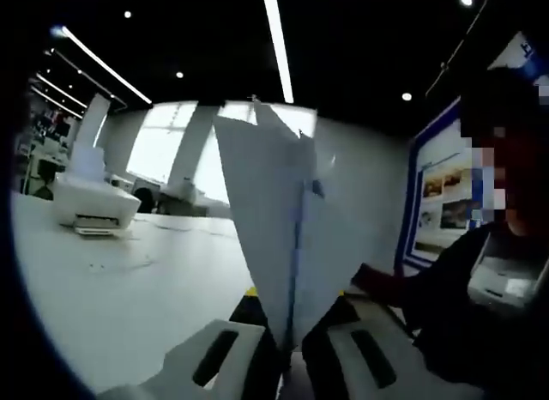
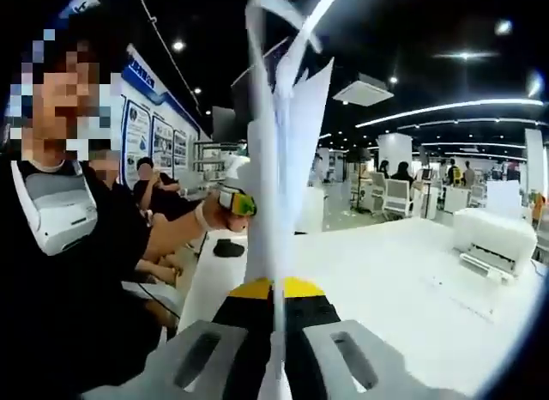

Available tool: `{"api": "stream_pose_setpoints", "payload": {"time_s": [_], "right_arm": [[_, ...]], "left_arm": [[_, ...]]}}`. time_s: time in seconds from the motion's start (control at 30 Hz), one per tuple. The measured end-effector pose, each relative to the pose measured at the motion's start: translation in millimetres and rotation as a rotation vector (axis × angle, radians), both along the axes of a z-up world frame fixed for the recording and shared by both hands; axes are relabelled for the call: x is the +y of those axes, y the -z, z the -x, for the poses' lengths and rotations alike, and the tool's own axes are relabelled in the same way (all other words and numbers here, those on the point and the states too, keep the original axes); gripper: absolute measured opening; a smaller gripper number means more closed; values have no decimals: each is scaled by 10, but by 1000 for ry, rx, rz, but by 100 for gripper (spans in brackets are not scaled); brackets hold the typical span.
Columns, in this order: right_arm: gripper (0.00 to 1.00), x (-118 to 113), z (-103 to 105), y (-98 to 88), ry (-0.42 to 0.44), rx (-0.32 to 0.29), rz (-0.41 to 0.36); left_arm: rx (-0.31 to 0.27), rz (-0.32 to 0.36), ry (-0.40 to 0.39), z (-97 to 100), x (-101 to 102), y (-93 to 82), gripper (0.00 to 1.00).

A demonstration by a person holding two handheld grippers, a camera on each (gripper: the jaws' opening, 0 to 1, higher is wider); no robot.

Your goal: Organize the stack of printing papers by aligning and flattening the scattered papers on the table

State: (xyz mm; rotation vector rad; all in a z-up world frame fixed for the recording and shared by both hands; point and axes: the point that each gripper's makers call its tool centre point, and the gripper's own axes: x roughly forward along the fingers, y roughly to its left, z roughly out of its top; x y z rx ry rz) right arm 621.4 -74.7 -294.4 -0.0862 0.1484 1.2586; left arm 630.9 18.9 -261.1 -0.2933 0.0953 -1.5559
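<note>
In the left gripper view, the left tongs (image 1: pixel 287 353) are clenching the bottom edge of the stack of papers (image 1: pixel 279 220), and the sheets are standing upright between the jaws, rising well above the bench (image 1: pixel 120 288). The top edges of the papers are fanning apart and sitting uneven, with one corner poking higher than the rest. To the left of the papers the bench is lying bare and white, giving open room out to a printer (image 1: pixel 90 203) sitting well apart near the far edge. To the right of the papers a person (image 1: pixel 489 271) in dark clothes is standing close, with a forearm reaching toward the sheets.

In the right gripper view, the right tongs (image 2: pixel 273 344) are also gripping the papers (image 2: pixel 283 160) from below, jaws pressed together on the thin edge, so the sheets are showing edge-on as a narrow white blade curling over at the top. Just left of the papers, a wrist with a band (image 2: pixel 230 204) is hovering near the sheets. Right of the papers, the bench (image 2: pixel 403 280) is running open toward a second printer (image 2: pixel 496 237) far off.
</note>
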Motion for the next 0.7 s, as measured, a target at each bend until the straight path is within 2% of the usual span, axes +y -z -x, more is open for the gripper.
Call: {"api": "stream_pose_setpoints", "payload": {"time_s": [0.1, 0.27, 0.37, 0.53, 0.57, 0.6, 0.63, 0.67, 0.7], "right_arm": [[0, -4, -7, -34, 7, -1, -19], [0, 3, -6, -2, 11, 24, -27], [0, -18, -17, -30, 11, 22, -33], [0, -15, -17, -122, 18, 19, -41], [0, -13, -3, -121, 5, 4, -45], [4, 3, 42, -92, -36, -36, -50], [15, -12, 25, -14, -18, -22, -46], [21, -21, 16, 171, -1, 61, 2], [21, -14, 17, 227, -2, 84, 14]], "left_arm": [[-10, -22, 0, -12, 10, 63, 7], [-21, -20, 2, -17, 7, 89, 6], [-26, -13, 4, -34, 12, 59, 6], [-46, -22, 4, 51, -13, -46, 6], [-46, -28, 3, 53, -11, -30, 7], [-41, -39, -1, 53, -20, 31, 9], [-9, -84, -22, 20, -25, 178, 20], [4, -116, -37, -10, -58, 322, 29], [-4, -107, -25, 11, -82, 337, 29]]}}
